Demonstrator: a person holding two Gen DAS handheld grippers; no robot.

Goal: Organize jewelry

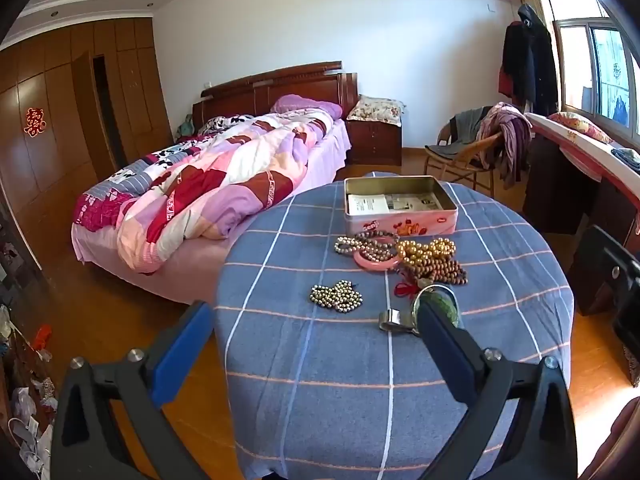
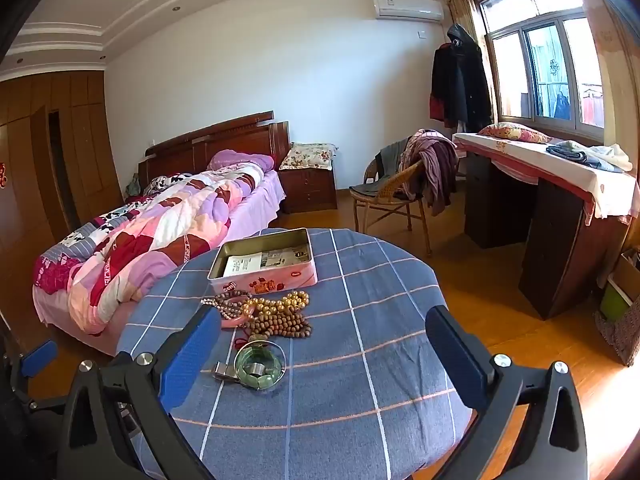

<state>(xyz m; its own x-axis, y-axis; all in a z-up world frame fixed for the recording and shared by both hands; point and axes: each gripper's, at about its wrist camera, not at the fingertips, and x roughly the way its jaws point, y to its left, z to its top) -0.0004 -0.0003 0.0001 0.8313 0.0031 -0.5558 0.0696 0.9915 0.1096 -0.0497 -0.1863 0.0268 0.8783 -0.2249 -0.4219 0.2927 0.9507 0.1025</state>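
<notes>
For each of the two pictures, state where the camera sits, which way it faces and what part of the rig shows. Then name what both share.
Left wrist: on the left gripper, facing down across the blue checked tablecloth; its open blue-padded fingers show.
Right wrist: on the right gripper, facing likewise; its open fingers show.
Shared: pink rectangular tin, green bangle.

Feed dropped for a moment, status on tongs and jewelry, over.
Both tongs, left and right, open, empty. Beads, pink bangle, green bangle all on cloth; tin holds only papers. Nothing blocking.

Round checked-cloth table (image 1: 500,280) — open tin (image 1: 400,216), bead strands (image 1: 430,258), perhaps jade bangle (image 2: 258,362).
</notes>
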